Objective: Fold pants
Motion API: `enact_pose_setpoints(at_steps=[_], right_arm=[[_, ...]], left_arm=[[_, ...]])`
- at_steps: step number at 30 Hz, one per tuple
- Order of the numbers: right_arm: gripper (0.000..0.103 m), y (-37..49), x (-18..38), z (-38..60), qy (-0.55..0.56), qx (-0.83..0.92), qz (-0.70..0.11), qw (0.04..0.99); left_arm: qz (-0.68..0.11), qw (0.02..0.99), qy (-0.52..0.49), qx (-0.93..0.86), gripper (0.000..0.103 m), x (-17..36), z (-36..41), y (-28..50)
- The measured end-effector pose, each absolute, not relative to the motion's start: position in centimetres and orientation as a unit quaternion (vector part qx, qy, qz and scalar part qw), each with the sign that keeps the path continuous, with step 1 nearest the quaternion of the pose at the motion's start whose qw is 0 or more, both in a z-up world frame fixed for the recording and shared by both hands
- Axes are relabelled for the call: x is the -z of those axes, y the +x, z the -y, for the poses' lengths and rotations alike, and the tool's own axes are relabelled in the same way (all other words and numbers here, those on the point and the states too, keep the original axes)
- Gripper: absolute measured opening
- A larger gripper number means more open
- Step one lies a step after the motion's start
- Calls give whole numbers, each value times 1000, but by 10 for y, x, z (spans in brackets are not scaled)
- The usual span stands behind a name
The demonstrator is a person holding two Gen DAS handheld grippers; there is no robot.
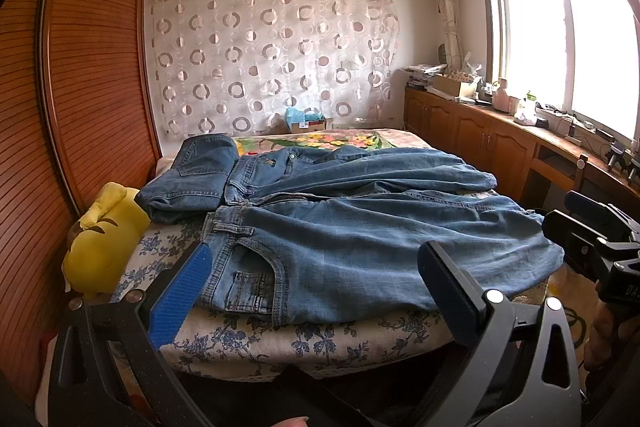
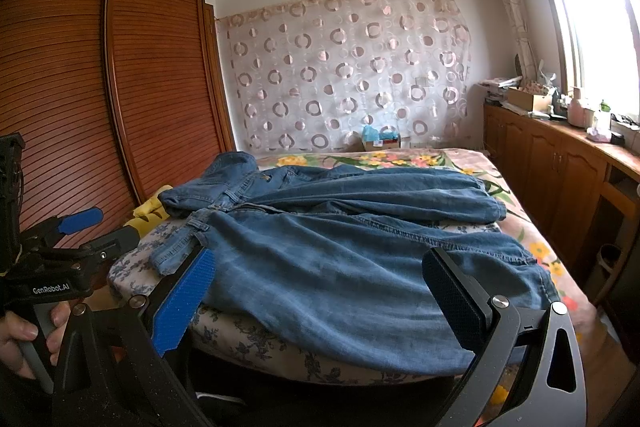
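A pair of blue jeans (image 1: 352, 247) lies spread on the bed, waistband to the left and legs running right; the right wrist view shows the same jeans (image 2: 340, 267). More denim lies behind: a second pair (image 1: 360, 175) and a folded piece (image 1: 196, 175) at the back left. My left gripper (image 1: 316, 291) is open at the bed's near edge by the waistband and front pocket, holding nothing. My right gripper (image 2: 324, 303) is open over the lower leg, also holding nothing. Each gripper appears in the other's view: the right one (image 1: 592, 239), the left one (image 2: 96, 227).
The bed (image 1: 320, 343) has a blue floral sheet. A yellow plush toy (image 1: 104, 247) sits at its left edge against a wooden wardrobe (image 1: 88, 87). A low wooden cabinet (image 1: 500, 143) with clutter runs under the window on the right. A person's hand (image 2: 24, 339) grips the left handle.
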State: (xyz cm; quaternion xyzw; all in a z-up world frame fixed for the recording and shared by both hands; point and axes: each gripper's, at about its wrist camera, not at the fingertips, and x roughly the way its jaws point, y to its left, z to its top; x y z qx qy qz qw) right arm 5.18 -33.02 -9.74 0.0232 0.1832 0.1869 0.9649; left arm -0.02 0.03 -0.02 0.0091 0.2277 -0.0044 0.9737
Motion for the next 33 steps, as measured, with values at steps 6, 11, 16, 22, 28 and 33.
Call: enact_pose_setpoints(at_steps=[6,11,16,22,28,33], right_arm=[[103,52,97,330,23,-187,-184,965],[103,52,97,330,22,-187,-183,965],[103,52,97,329,22,-187,-183,965],[103,52,97,329,22,-188,-183,965],[103,52,98,329,22,-188,-182,965],[103,53,100,328,22,-187,-186,964]], left_arm=[[-227,974,9,4,103,0,0,0],[-228,974,9,4,103,0,-1,0],[-227,974,9,4,103,0,0,0],[-227,974,9,4,103,0,0,-1],[-227,974,9,5,103,0,0,0],[-232,973,7,7,103,0,17,-6]])
